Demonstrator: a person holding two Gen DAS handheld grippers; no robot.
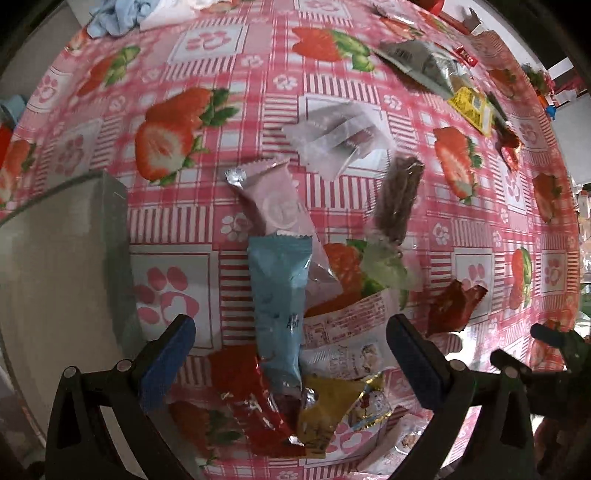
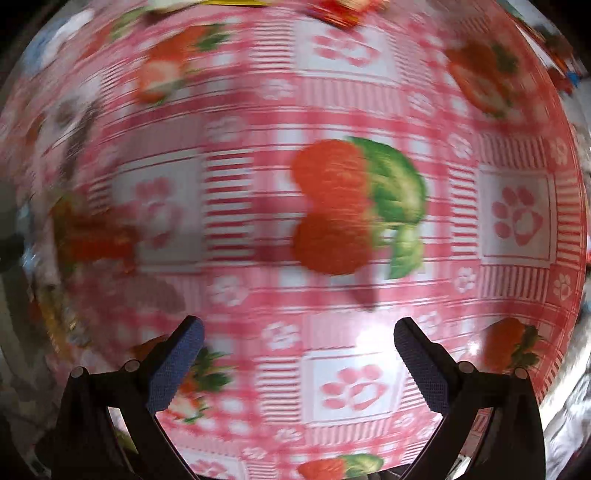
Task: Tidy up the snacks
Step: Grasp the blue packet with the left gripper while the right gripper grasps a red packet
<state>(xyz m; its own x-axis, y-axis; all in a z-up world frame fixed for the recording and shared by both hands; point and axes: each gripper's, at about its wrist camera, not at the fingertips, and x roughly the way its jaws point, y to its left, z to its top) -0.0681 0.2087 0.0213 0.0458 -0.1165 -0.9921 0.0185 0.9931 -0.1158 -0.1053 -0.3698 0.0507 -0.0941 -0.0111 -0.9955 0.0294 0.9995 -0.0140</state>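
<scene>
In the left wrist view my left gripper (image 1: 291, 354) is open above a heap of snack packets on the strawberry tablecloth. A light blue packet (image 1: 280, 302) lies lengthwise between the fingers, over a pink packet (image 1: 275, 201). A red packet (image 1: 255, 402) and a yellow one (image 1: 328, 413) sit under its near end. A clear packet (image 1: 336, 138) and a brown bar (image 1: 397, 201) lie farther off. The right wrist view is blurred: my right gripper (image 2: 299, 354) is open over bare cloth with nothing between its fingers. Its tips also show in the left view's lower right corner.
A grey box (image 1: 62, 258) with a thin rim stands at the left. More packets, silver (image 1: 417, 62) and yellow (image 1: 471, 107), lie at the back right near the table's edge. Blue cloth (image 1: 118, 14) lies at the back left. A dark red packet (image 1: 454, 304) rests right of the heap.
</scene>
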